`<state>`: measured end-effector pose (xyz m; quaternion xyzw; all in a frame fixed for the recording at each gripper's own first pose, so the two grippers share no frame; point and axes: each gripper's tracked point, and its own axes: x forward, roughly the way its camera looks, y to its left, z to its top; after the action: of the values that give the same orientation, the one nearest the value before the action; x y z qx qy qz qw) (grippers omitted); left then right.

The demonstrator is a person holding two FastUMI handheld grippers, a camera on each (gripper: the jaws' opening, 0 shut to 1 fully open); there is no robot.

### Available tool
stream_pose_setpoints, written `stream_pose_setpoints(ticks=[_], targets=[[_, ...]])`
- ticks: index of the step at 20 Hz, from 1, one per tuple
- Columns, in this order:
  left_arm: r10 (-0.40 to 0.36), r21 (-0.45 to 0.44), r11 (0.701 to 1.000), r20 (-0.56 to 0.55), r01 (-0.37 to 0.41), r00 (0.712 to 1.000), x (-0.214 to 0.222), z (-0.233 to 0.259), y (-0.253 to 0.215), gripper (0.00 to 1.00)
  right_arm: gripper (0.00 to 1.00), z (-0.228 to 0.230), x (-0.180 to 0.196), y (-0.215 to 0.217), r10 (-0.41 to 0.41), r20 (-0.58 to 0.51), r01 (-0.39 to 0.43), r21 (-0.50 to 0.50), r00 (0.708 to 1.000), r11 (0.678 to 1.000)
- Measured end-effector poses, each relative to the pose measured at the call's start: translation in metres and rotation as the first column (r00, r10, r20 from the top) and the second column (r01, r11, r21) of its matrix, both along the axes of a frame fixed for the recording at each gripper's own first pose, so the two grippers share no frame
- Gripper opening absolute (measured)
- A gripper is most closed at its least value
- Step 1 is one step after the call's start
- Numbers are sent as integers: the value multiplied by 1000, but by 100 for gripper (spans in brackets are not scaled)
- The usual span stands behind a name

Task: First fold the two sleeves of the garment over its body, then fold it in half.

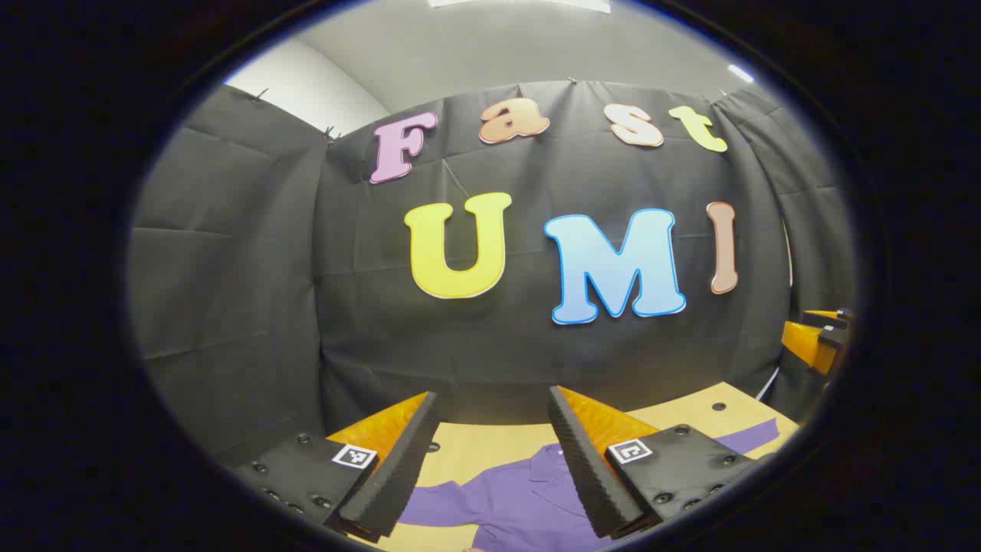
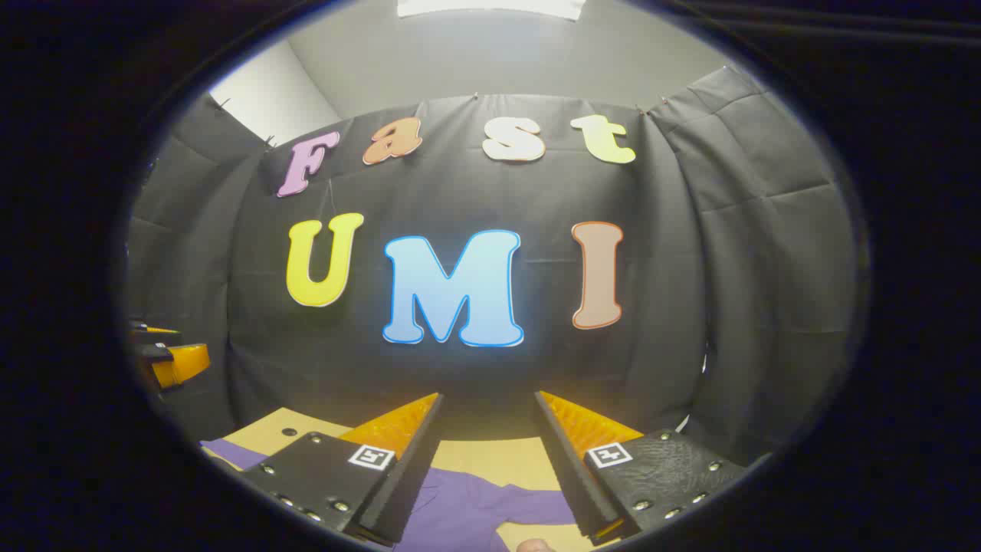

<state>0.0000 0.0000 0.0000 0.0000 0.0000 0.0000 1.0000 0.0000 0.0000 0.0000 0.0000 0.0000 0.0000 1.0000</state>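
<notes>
Left gripper view: the left gripper (image 1: 493, 418) is up above the table (image 1: 693, 414), fingers spread wide apart with nothing between them — totally released. Down below, the purple garment (image 1: 513, 498) is lying flat on the tan tabletop, collar area showing in the gap between the fingers, one sleeve (image 1: 755, 435) stretched out toward the right edge. Over at the far right you can catch a bit of the right gripper (image 1: 816, 337), too cut off to tell anything from here.

Right gripper view: the right gripper (image 2: 488, 414) is also held above the table, fingers apart and gripping nothing. The garment sits underneath it, a sleeve (image 2: 529, 506) running rightward across the wood — another purple bit pokes out at lower left.
</notes>
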Motion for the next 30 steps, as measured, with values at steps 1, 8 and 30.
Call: stream_pose_setpoints(ticks=[1, 8, 30], targets=[[2, 3, 1000, 0, -2, 1000, 1, 0, 0, 94, 77, -2, 2, -1, 1, -6, -1, 4, 1000, 1000], [18, 20, 1000, 1, -18, 1000, 1, -1, -3, 94, 76, -10, 8, -12, 1, -10, -1, 27, 1000, 1000], [86, 78, 993, -41, -83, 995, -1, -13, 8, 94, 77, -255, 45, -229, -322, -456, 344, -38, 829, 938]])
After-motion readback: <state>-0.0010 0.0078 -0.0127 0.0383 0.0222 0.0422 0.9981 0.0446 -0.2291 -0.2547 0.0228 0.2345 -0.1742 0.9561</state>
